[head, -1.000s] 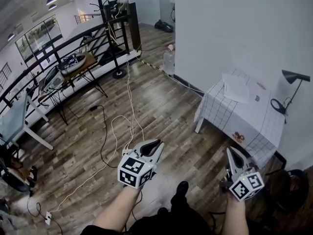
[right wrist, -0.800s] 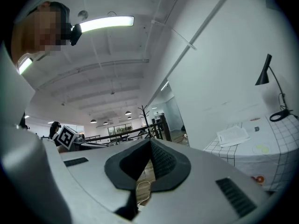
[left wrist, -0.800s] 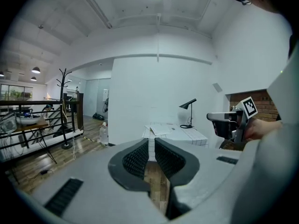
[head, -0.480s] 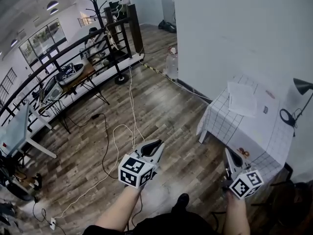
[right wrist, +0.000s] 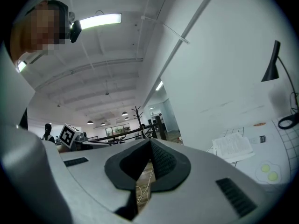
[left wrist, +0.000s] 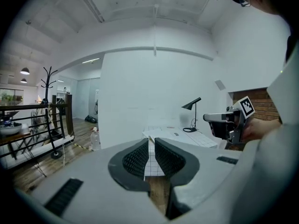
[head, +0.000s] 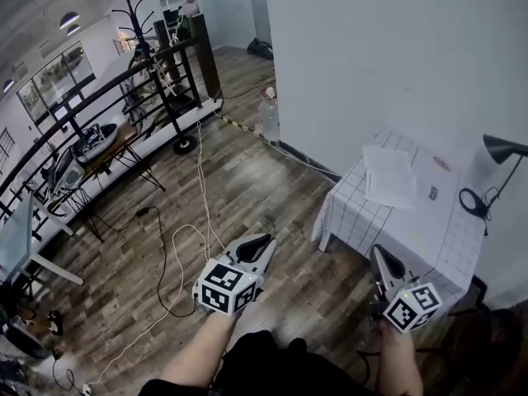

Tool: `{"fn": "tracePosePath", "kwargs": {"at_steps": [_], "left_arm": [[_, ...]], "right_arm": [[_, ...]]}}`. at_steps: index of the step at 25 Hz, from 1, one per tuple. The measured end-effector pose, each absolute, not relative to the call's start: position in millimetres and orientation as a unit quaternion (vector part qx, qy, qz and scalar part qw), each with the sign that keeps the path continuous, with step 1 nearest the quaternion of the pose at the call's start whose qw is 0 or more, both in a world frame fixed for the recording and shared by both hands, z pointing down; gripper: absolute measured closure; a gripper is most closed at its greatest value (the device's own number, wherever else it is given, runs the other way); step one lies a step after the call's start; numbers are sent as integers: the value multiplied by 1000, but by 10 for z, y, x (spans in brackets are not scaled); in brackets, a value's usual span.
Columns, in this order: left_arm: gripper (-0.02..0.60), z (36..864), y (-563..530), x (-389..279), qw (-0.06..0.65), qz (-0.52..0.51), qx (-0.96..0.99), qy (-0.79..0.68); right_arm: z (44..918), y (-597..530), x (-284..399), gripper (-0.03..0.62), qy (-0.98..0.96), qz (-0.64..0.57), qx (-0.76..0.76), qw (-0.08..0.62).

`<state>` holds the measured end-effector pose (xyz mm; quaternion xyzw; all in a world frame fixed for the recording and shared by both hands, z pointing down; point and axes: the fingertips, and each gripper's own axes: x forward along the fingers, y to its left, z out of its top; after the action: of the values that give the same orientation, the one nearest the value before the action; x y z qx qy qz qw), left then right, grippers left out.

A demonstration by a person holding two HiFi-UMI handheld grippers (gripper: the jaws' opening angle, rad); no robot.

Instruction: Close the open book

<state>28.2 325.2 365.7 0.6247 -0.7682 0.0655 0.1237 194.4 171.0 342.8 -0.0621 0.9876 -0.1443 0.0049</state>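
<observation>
**A:** Which item is the book?

**B:** The open book (head: 389, 176). Its white pages are spread flat and face up, and the print is too small to read. It lies on the table (head: 351, 217), close to the table's wall-side edge and at the end away from the lamp.

**A:** And the table itself?

**B:** It is small, draped in a white cloth ruled with a thin dark grid, and set against the white wall (head: 371, 56). A black desk lamp (head: 500, 148) stands at the table's other end, well apart from the book.

**A:** The tongs?

**B:** The left gripper (head: 266, 242) is over the floor, well short of the table. Its jaws are a narrow slit apart with nothing between them. The right gripper (head: 377, 252) is just short of the table's near edge, with its jaw tips meeting and nothing pinched.

**A:** The surroundings?

**B:** A wood plank floor (head: 272, 180) runs up to the table. A white cable (head: 200, 180) trails over the floor well away from the table. A clear bottle (head: 268, 114) stands by the wall beyond the table. A black railing (head: 91, 106) and a coat stand (head: 136, 31) are far across the floor from the table.
</observation>
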Motion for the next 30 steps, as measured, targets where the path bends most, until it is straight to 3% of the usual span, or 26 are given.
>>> {"fn": "tracePosePath", "kwargs": {"at_steps": [9, 23, 30], "left_arm": [[534, 3801, 2465, -230, 125, 53, 664, -735], [534, 3828, 499, -1987, 107, 65, 776, -618], [548, 3809, -153, -2230, 83, 73, 822, -558]], "right_arm": [[3546, 1156, 1604, 599, 984, -143, -108, -4], [3724, -126, -69, 599, 958, -162, -238, -19], [3861, -471, -297, 599, 936, -180, -301, -32]]}}
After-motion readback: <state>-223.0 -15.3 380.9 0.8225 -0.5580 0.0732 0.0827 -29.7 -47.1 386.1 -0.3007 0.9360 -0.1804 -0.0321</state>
